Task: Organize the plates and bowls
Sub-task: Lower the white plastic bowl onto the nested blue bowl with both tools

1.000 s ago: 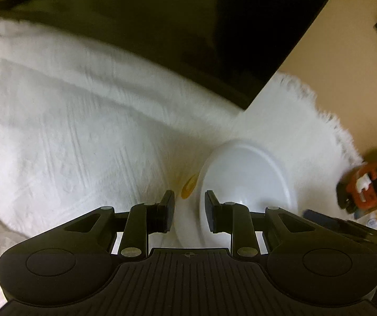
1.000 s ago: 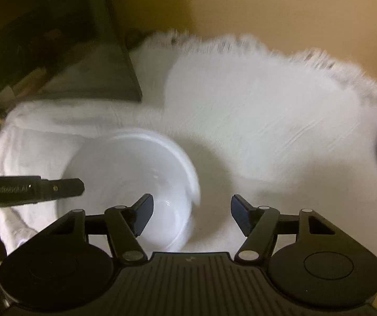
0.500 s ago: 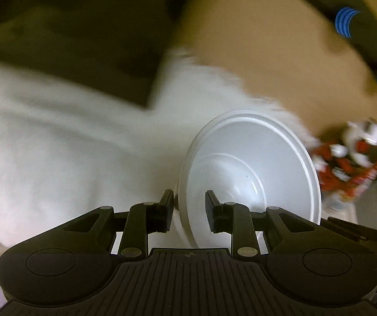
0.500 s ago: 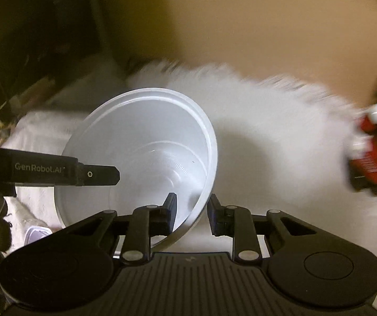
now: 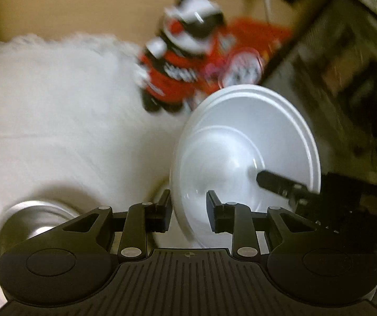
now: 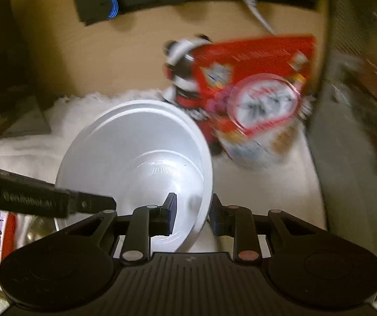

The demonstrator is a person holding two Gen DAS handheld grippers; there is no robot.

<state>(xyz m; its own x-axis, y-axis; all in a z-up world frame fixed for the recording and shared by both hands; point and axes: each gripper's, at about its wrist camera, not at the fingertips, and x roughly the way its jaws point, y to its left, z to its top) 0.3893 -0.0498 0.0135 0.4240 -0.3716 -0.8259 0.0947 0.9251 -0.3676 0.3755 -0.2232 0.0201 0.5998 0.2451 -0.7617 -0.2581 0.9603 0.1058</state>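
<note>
At the far left a steel bowl [image 5: 30, 218] sits on the white cloth [image 5: 56, 118] that covers part of the tan surface [image 5: 56, 5]. It looks like a place where bowls gather, though blur hides what is inside it.

The left gripper [image 5: 188, 208] has the near rim of the white bowl [image 5: 241, 144] between its jaws, one pad outside the wall and one inside. The jaws are opening. The outer pad looks to be against the wall, so the hold reads as loosening and not yet gone.

The white bowl is in the air above the cloth, tipped so that its inside faces both cameras. It is pinched at two opposite points of the rim, which probably steadies a wide, light, slippery shell that could swing from a single pinch.

The right gripper [image 6: 192, 210] takes the opposite side of the rim, again with one pad in and one out. Its jaws stand narrow and are opening a little, and the rim sits tight between them, so this side seems to carry the load. If so, the left side may be handing over.

Further right a red pack [image 6: 254, 60] lies near the edge of the cloth, just beyond the white bowl and close enough to be knocked. A dark box [image 5: 346, 79] stands at the far right. Its contents are too blurred to name.
</note>
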